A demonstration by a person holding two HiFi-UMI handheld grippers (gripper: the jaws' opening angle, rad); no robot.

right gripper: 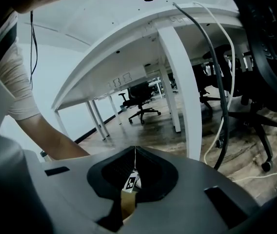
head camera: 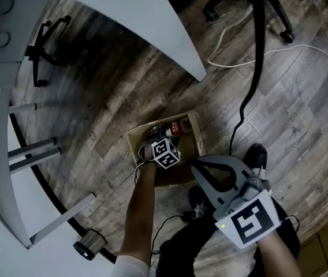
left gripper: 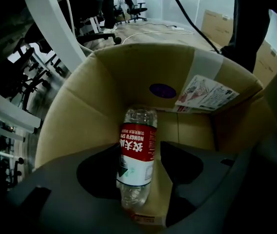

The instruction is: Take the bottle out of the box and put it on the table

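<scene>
- Bottle [left gripper: 137, 150] lies in box [left gripper: 80, 116], in middle of left gripper view.
- Bottle's long way runs bottom to top of that frame, same way gripper looks.
- Left gripper [left gripper: 139, 169] points down into box, jaws wide apart, one each side of bottle. Dark gaps both sides, so no squeeze yet.
- Right gripper [right gripper: 134, 169] at lower right of head view, outside box, jaws pressed together, nothing held.
- Left one much nearer, so grab looks like its job.
- White table [head camera: 123, 16] at upper left of head view, well apart from box.
</scene>
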